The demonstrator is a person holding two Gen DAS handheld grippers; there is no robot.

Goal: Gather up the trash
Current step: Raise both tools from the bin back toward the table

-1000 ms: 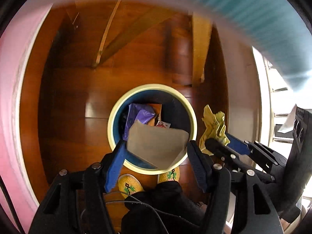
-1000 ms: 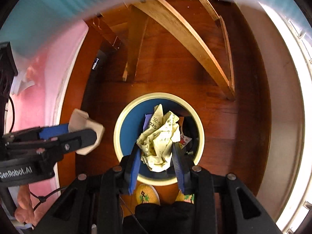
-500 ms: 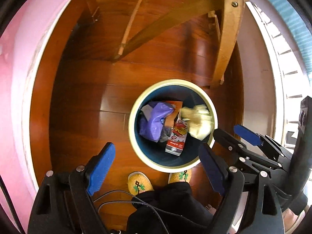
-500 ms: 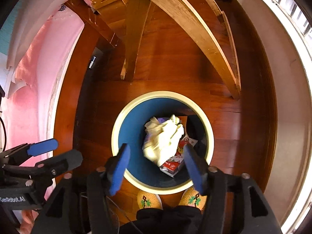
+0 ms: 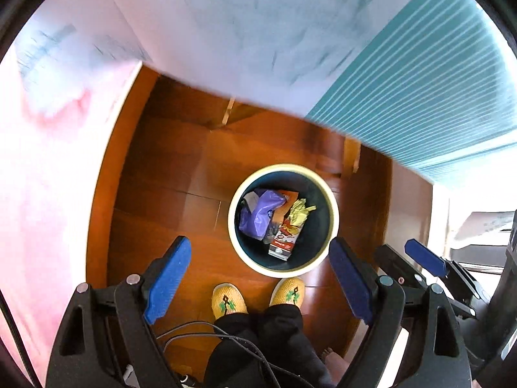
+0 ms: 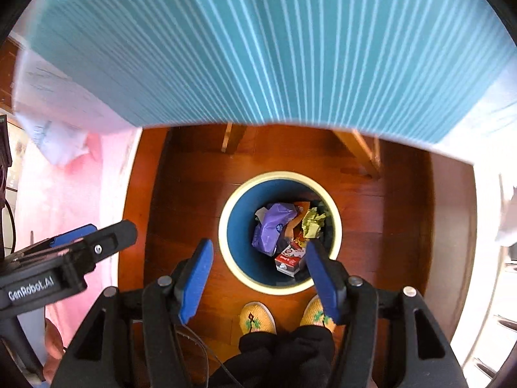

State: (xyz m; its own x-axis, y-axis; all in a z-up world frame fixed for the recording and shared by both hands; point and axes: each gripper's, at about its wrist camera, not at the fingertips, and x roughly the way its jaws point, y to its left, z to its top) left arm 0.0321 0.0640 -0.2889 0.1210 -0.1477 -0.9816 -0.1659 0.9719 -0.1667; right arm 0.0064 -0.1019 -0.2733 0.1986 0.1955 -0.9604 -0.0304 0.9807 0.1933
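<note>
The trash bin (image 5: 283,219) (image 6: 279,232) stands on the wooden floor (image 5: 168,194) ahead of both tongs, round with a cream rim and dark blue inside. It holds a purple bag (image 5: 258,215) (image 6: 273,228) on the left tong's side, a crumpled yellow paper (image 5: 299,210) (image 6: 312,221) beside it, and a red-and-white carton (image 5: 284,241) (image 6: 290,255) lying nearest the tongs (its long axis runs roughly toward them). The left gripper (image 5: 258,278) is spread wide and empty, as is the right gripper (image 6: 258,278). A teal striped tabletop (image 6: 265,45) (image 5: 429,90) overhangs beyond the bin, hiding the floor past it. Yellow slippers (image 5: 258,296) (image 6: 284,317) stand just short of the bin, between the fingers.
</note>
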